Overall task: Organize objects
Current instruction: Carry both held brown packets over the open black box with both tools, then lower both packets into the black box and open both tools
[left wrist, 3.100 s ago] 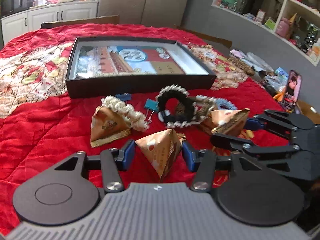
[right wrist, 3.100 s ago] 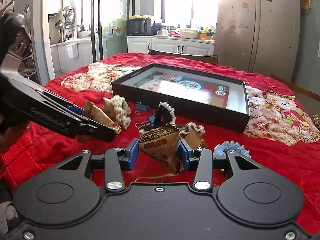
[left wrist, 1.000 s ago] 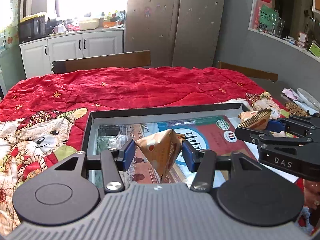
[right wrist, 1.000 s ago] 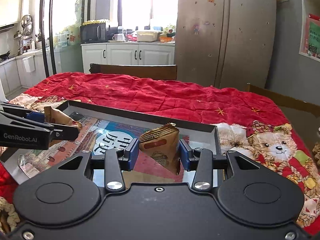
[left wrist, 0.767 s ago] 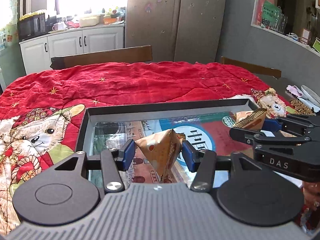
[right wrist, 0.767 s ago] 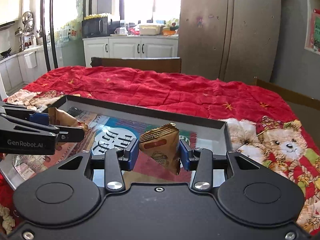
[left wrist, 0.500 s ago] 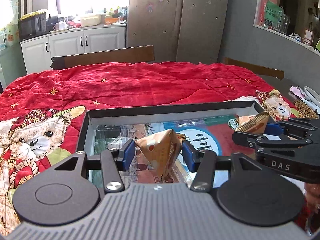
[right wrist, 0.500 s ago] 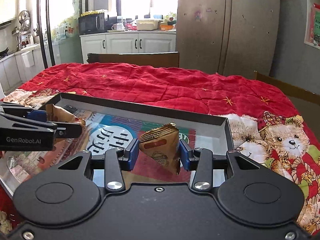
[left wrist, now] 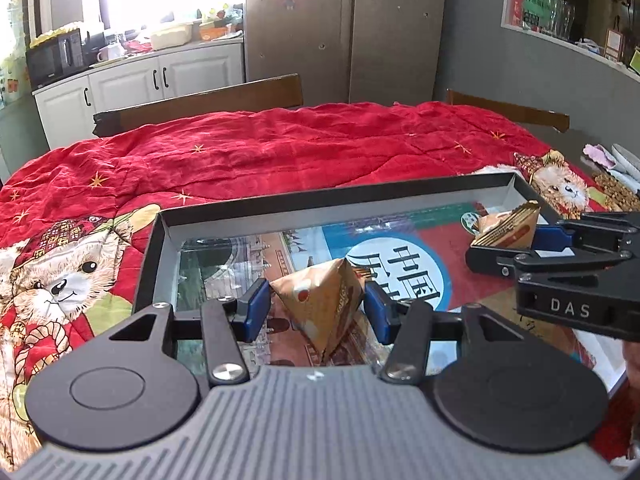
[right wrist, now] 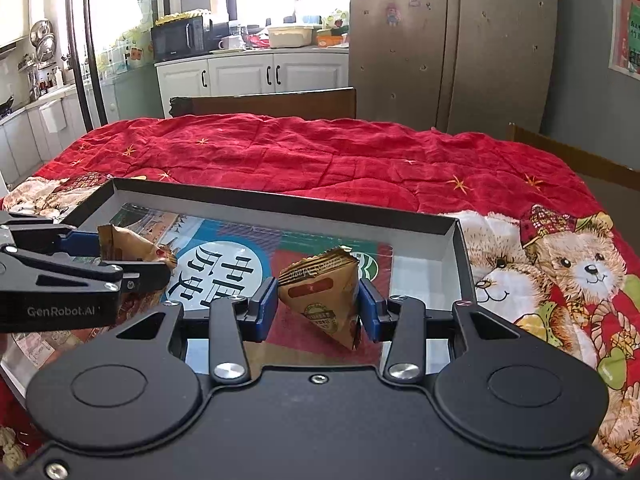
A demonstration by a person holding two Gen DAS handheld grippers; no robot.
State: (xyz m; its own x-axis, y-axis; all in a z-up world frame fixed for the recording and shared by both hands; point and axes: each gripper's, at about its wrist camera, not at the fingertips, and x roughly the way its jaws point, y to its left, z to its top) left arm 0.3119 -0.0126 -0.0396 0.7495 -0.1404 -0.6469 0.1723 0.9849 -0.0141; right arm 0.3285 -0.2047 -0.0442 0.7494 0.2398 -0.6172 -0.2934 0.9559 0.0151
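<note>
My left gripper (left wrist: 316,308) is shut on a brown pyramid-shaped snack packet (left wrist: 320,304), held above the left half of a shallow black box (left wrist: 320,196) with a printed picture on its floor. The right gripper (right wrist: 318,306) is shut on a second brown pyramid packet (right wrist: 320,296) over the right part of the same box (right wrist: 280,196). In the left wrist view the right gripper (left wrist: 504,244) with its packet (left wrist: 508,226) shows at the right. In the right wrist view the left gripper (right wrist: 132,264) and its packet (right wrist: 132,246) show at the left.
The box lies on a red quilt with teddy-bear prints (left wrist: 300,148) that covers the table. Wooden chair backs (left wrist: 200,104) stand at the far edge. Small items lie at the right edge (left wrist: 616,192). White cabinets and a fridge are behind.
Both grippers have sunk a little toward the box floor with their packets still held. Three seconds ago they were picking the packets from the pile in front of the box.
</note>
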